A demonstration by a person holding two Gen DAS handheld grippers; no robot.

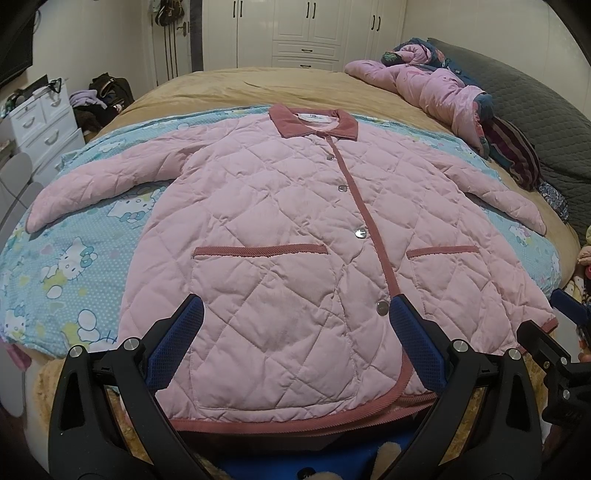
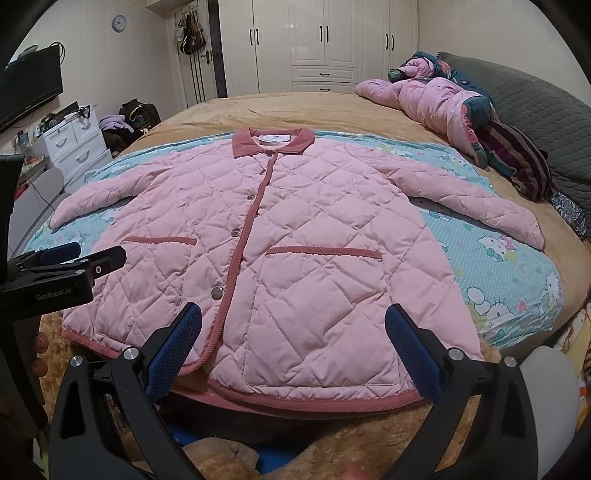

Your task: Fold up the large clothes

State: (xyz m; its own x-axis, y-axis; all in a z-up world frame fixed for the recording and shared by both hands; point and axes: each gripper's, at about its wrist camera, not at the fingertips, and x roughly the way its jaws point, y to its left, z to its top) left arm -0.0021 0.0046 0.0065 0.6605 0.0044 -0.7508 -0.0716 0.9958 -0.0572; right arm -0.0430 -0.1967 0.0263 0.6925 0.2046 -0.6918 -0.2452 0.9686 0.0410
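A pink quilted jacket (image 1: 288,236) with a darker pink collar, trim and snap buttons lies flat, front up and buttoned, on a blue cartoon-print sheet (image 1: 74,258), sleeves spread to both sides. It also shows in the right wrist view (image 2: 280,251). My left gripper (image 1: 295,314) is open and empty, above the jacket's lower left part near the hem. My right gripper (image 2: 293,321) is open and empty, above the lower right part near the hem. The right gripper shows at the right edge of the left wrist view (image 1: 565,317); the left gripper shows at the left edge of the right wrist view (image 2: 66,258).
The sheet lies on a tan bed cover (image 1: 258,85). A heap of pink and dark clothes (image 1: 443,88) and a grey pillow (image 1: 546,110) lie at the far right. A white drawer unit (image 1: 40,118) stands left of the bed; white wardrobes (image 1: 306,33) stand behind.
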